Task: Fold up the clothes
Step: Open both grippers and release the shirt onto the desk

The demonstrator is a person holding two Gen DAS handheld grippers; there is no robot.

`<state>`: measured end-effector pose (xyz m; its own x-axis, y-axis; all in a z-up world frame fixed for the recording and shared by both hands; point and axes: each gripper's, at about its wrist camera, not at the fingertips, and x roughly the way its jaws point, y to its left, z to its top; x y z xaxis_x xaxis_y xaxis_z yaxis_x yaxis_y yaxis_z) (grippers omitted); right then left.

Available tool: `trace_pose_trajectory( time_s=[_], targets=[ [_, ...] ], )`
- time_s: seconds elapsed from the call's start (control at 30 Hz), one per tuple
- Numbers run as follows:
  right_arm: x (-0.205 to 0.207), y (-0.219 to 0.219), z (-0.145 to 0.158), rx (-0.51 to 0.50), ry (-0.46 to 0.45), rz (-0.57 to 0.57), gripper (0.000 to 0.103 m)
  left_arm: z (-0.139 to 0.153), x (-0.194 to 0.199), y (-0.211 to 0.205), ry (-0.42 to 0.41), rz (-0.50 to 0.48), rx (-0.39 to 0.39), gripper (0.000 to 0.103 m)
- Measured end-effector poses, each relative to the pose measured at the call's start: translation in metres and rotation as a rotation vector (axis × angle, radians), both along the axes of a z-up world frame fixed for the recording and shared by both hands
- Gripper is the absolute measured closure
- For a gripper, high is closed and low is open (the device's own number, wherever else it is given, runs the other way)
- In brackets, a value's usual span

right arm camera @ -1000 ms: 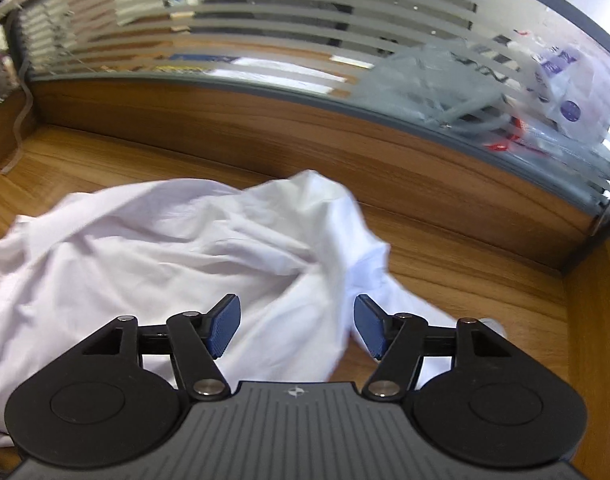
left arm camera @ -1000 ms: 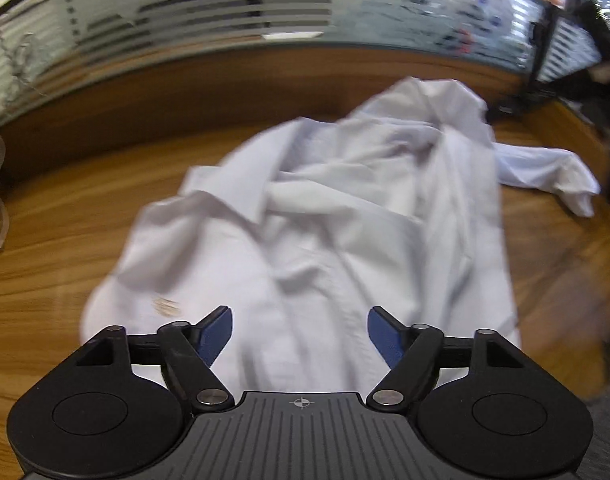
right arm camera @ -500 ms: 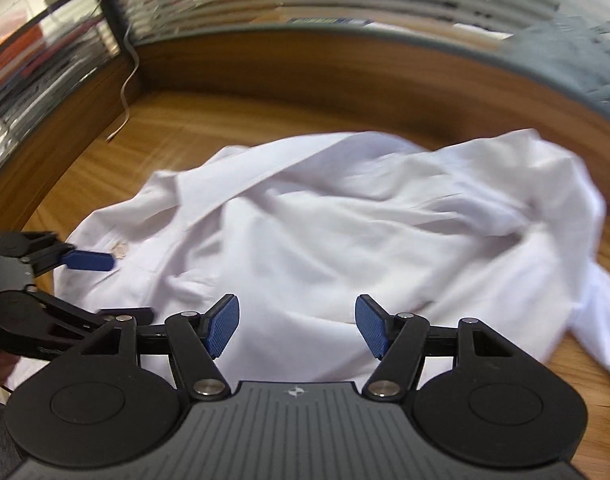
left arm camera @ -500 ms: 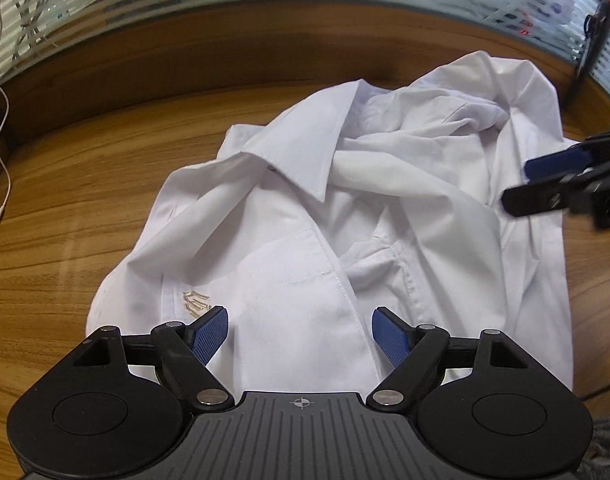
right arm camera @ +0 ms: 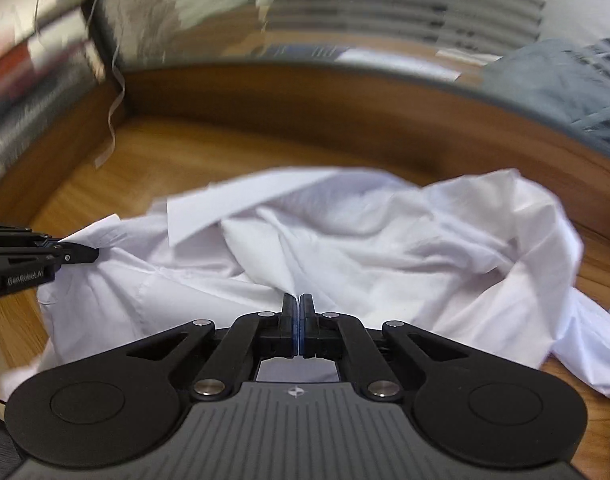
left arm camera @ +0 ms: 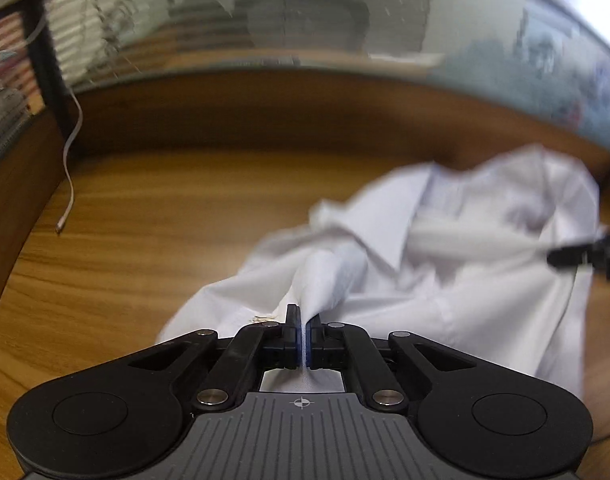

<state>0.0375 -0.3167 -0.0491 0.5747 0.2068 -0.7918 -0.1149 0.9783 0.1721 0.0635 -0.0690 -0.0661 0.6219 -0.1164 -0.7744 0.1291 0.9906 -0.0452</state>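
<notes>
A crumpled white cotton shirt [right arm camera: 385,248] is spread across the wooden surface [left arm camera: 145,240]. Its near edge is pinched by the left gripper [left arm camera: 304,336] and right gripper [right arm camera: 298,326], jaws clenched; the cloth is stretched crosswise between them.

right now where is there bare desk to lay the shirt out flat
Bare wood lies left of the shirt, between it and the white cable, and behind it up to the wooden back wall. The right side is crowded with bunched cloth. Both the left tongs and right tongs pinch shirt fabric.
</notes>
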Motion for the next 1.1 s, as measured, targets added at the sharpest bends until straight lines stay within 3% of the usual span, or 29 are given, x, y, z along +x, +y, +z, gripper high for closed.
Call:
trace_pose_trajectory(
  time_s=[0.1,0.2,0.33,0.43,0.5,0.57,0.67,0.83,1.1],
  targets=[
    [-0.011,-0.001,0.010,-0.007,0.010,0.002,0.102,0.009,0.000,-0.004,0.002,-0.049,0.012,0.098],
    [-0.026,0.002,-0.004,-0.033,0.078,0.018,0.102,-0.002,-0.011,-0.008,0.048,-0.114,0.021,0.093],
    [-0.036,0.003,-0.028,-0.055,0.166,0.019,0.102,-0.012,-0.031,-0.018,0.023,-0.198,0.055,0.059],
    [-0.042,0.004,-0.043,-0.067,0.219,0.015,0.099,-0.010,-0.029,-0.025,-0.005,-0.238,0.050,0.057],
    [-0.038,0.004,-0.036,-0.062,0.198,0.011,0.094,-0.007,-0.023,-0.031,-0.013,-0.265,0.035,0.055],
    [-0.029,0.002,-0.026,-0.052,0.169,0.007,0.073,-0.006,-0.014,-0.038,-0.013,-0.298,0.013,0.054],
    [-0.014,0.008,-0.017,-0.042,0.119,0.032,0.063,-0.010,0.000,-0.053,-0.001,-0.349,-0.002,0.053],
    [0.024,0.026,-0.021,-0.045,0.099,0.105,0.062,-0.032,0.023,-0.075,0.052,-0.416,0.008,0.053],
    [0.061,0.030,-0.054,-0.030,0.196,0.175,0.068,-0.067,0.041,-0.091,0.126,-0.479,0.049,0.051]
  ],
)
